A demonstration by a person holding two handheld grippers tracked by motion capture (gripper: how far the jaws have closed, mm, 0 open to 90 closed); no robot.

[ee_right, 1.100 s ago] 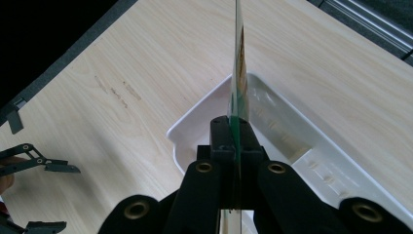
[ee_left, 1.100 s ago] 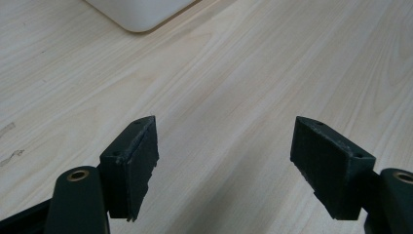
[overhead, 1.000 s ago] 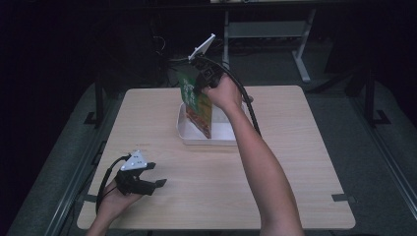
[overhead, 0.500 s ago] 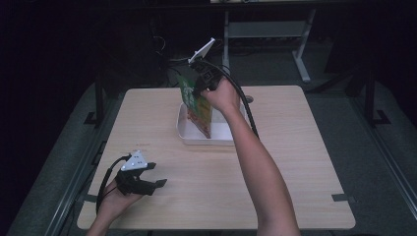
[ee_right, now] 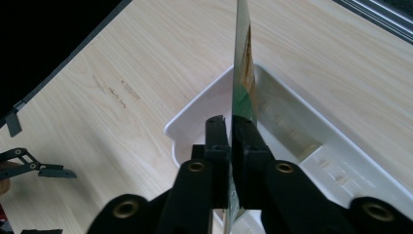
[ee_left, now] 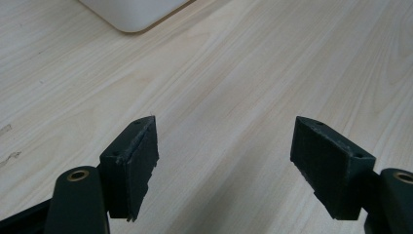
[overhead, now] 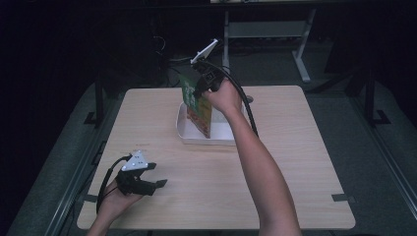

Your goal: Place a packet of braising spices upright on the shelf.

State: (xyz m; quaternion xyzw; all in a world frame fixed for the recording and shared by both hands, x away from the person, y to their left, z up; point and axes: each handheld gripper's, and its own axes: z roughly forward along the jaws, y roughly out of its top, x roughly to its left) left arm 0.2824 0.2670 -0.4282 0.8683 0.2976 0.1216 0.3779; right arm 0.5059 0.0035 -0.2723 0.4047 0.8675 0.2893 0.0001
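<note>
Right claw (overhead: 199, 93) raised over the far middle of the worktop (overhead: 275, 187), clamped on the top edge of a flat green and orange packet (overhead: 196, 109). In the right gripper view, claw (ee_right: 230, 127) nearly closed, jaws having just been easing apart a little, packet (ee_right: 243, 73) edge-on between them and running straight away from the camera; a narrow gap on one side of the packet, contact with the pad there impossible to judge, the other jaw flush against it. Packet hanging upright above the white tray (overhead: 184, 133), lower corner down inside the tray or just over its floor, exact contact not clear. Tray (ee_right: 311, 141) shallow, rectangular, rounded at the corners, sitting on pale wood.

Left claw (overhead: 147, 182) resting low at the near left corner of the worktop, well apart from tray and packet, grey three-cornered plate on top, cable looping back toward the wrist. In the left gripper view, claw (ee_left: 224, 161) wide open, nothing between the two black pads, bare wood grain beneath, a rounded corner of the tray (ee_left: 131, 14) at the top edge. Same claw small at the left edge of the right gripper view (ee_right: 48, 170).
</note>
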